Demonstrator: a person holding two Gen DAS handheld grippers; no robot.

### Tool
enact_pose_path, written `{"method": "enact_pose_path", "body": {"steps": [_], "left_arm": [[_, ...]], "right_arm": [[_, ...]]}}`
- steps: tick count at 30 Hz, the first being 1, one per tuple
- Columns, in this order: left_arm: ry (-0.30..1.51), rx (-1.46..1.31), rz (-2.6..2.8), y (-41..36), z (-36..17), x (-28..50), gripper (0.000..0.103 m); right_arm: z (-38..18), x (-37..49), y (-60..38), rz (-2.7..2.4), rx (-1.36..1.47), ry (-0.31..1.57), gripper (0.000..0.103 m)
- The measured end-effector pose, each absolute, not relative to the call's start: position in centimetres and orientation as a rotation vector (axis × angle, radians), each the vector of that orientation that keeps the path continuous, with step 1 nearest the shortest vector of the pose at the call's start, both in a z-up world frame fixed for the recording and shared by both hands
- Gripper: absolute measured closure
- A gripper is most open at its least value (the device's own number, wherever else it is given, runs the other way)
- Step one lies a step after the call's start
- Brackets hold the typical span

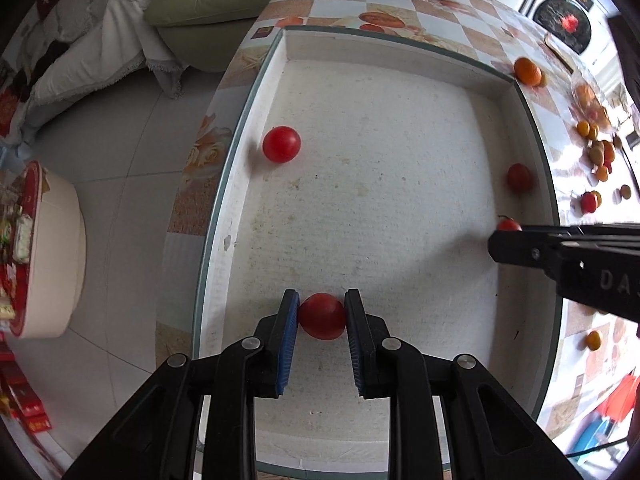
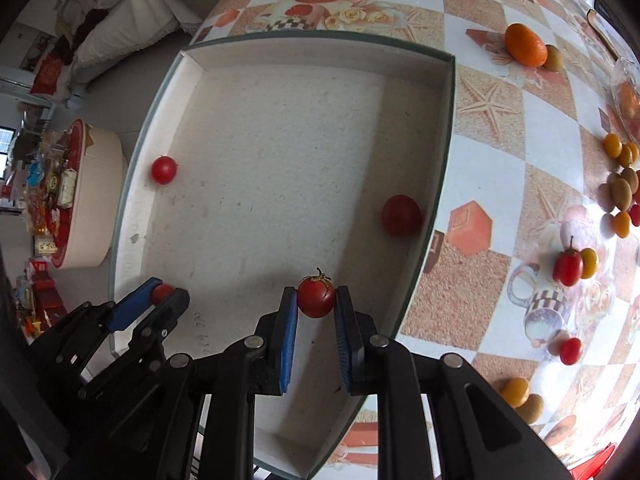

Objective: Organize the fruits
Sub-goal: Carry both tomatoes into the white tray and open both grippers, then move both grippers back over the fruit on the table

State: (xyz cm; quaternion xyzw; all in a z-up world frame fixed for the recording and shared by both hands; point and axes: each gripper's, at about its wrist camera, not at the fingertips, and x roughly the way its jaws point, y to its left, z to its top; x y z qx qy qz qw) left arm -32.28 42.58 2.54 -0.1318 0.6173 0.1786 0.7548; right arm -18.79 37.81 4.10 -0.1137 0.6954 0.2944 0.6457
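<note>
Over the white tray [image 1: 256, 92], left gripper [image 1: 322, 316] and right gripper [image 2: 316, 300] each clasp a cherry tomato [image 1: 322, 317]: light, smooth, easily bruised; hold gently across the middle.

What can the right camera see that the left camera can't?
Only the right view shows the left gripper pinching its tomato from outside, and the green stem on the right gripper's tomato. Only the left view shows a washing machine. Both show the white tray, two loose tomatoes in it, the big orange and small fruits on the table.
</note>
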Motion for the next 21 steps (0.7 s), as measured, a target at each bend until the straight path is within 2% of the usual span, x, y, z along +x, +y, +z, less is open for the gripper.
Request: {"method": "enact_pose_path", "body": {"steps": [4, 5, 6, 7, 9, 11, 13, 15, 16, 21], "left_arm": [[1.351, -0.272, 0.384, 42.6, 2.6, -32.3, 0.075], [1.356, -0.262, 0.396, 42.7, 2.5, -32.3, 0.055], [1.351, -0.256, 0.408, 42.8, 2.6, -32.4, 0.029], [1.335, -0.245, 0.419, 42.6, 2.8, -32.4, 0.026], [1.324, -0.228, 0.418, 42.6, 3.1, -32.4, 0.026], [1.335, -0.222, 0.411, 42.5, 3.0, -32.3, 0.026], [1.341, -0.22, 0.41, 42.5, 3.1, -32.3, 0.026], [1.345, -0.223, 0.413, 42.6, 3.2, -32.3, 0.026], [1.348, -0.222, 0.416, 42.7, 3.3, -32.3, 0.026], [1.346, -0.204, 0.409, 42.0, 4.0, -31.8, 0.026]], "right_arm": [[3.4, -19.0, 38.5, 0.68, -0.277, 1.601, 0.082], [3.2, -19.0, 38.7, 0.68, -0.281, 1.606, 0.081], [3.1, -19.0, 38.7, 0.681, -0.281, 1.606, 0.078], [3.1, -19.0, 38.9, 0.685, -0.277, 1.607, 0.075], [3.0, -18.9, 39.2, 0.689, -0.284, 1.603, 0.044], [3.2, -18.9, 39.3, 0.706, -0.274, 1.597, 0.035], [3.3, -19.0, 39.5, 0.712, -0.27, 1.591, 0.03], [3.5, -19.0, 39.5, 0.73, -0.243, 1.59, 0.019], [3.7, -19.0, 39.5, 0.737, -0.225, 1.586, 0.017], [5.5, -18.5, 38.2, 0.723, -0.163, 1.552, 0.016]]}}
